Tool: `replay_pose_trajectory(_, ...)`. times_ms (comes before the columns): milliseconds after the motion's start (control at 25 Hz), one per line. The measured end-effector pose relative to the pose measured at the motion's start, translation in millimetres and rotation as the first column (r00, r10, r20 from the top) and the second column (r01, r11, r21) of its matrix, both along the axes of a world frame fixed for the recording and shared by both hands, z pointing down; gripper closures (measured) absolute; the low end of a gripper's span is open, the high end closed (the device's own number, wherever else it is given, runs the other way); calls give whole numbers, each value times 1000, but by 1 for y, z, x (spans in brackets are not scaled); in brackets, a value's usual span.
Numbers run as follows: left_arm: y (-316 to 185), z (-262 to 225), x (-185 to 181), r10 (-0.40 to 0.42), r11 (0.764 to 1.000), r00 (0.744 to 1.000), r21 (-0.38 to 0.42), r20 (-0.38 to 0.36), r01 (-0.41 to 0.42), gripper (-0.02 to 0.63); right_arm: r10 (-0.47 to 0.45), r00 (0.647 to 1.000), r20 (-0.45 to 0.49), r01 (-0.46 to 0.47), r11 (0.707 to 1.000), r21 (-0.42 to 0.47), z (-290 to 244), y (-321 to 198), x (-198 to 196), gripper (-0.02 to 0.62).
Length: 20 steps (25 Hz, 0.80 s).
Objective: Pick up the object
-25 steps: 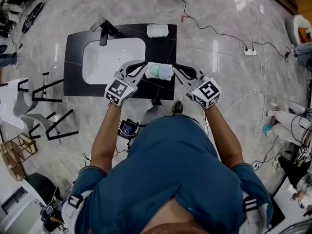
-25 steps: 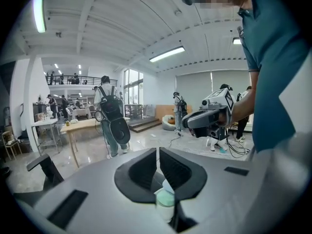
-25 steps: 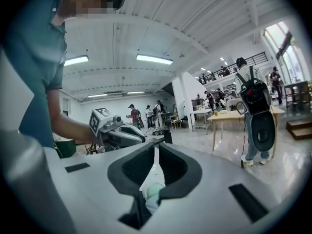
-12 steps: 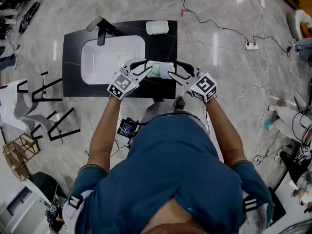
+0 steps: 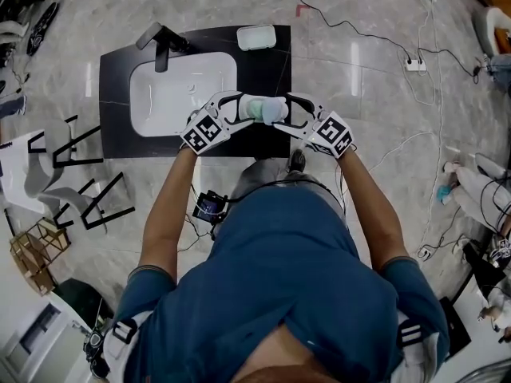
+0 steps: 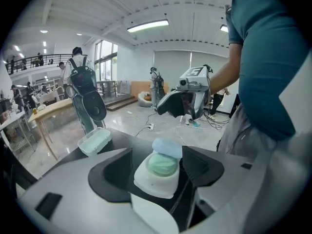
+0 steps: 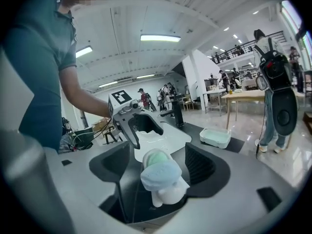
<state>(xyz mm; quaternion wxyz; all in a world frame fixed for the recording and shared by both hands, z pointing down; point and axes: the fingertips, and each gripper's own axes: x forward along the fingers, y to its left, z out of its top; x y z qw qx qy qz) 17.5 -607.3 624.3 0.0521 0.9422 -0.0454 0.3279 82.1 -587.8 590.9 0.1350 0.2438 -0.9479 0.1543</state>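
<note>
Right now both of my tools frame the white plastic object with a green dome and pale blue cap (image 5: 263, 108). It lies on its side on the black stone countertop (image 5: 267, 70), just to the right of the white sink basin (image 5: 172, 94) and touching nothing else.

My left gripper (image 5: 241, 108) comes at it from the basin side. Its jaws have just been opening and stand apart, with the object between them and a gap on each side. My right gripper (image 5: 284, 112) comes from the side away from the basin. Its jaws have also just been opening, with the object between them and the pads clear of it.

Nothing is gripped yet, so I judge the pick-up still lies ahead.

- **Squirting out:** the body is rounded and smooth, so an off-centre squeeze could push it out sideways.
- **Rolling off:** a nudge from either tip could roll it into the basin, or off the front edge on the side away from the basin.
- **Jaws clashing:** both pairs are crowded onto one small thing and could hit each other.
</note>
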Motion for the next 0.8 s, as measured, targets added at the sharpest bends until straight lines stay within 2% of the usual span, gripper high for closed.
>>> replay_pose_trajectory(200, 4, 20, 0, 53, 998, 998, -21, 37, -52, 218, -44, 999, -32, 43, 999, -26, 22, 3, -4, 208)
replay_pose_trajectory(360, 8, 30, 4, 106, 994, 993, -14, 50, -106, 172, -73, 995, -65, 71, 997, -35, 38, 6, -5, 176)
replay_pose_trajectory(480, 5, 32, 8, 144, 989, 988, 18, 63, -145, 153, -99, 990, -96, 96, 995, -29, 50, 7, -6, 167)
replay_pose_trajectory(800, 8, 58, 13, 241, 970, 963, 9, 121, -244, 123, -186, 969, -165, 183, 983, -34, 77, 6, -15, 150)
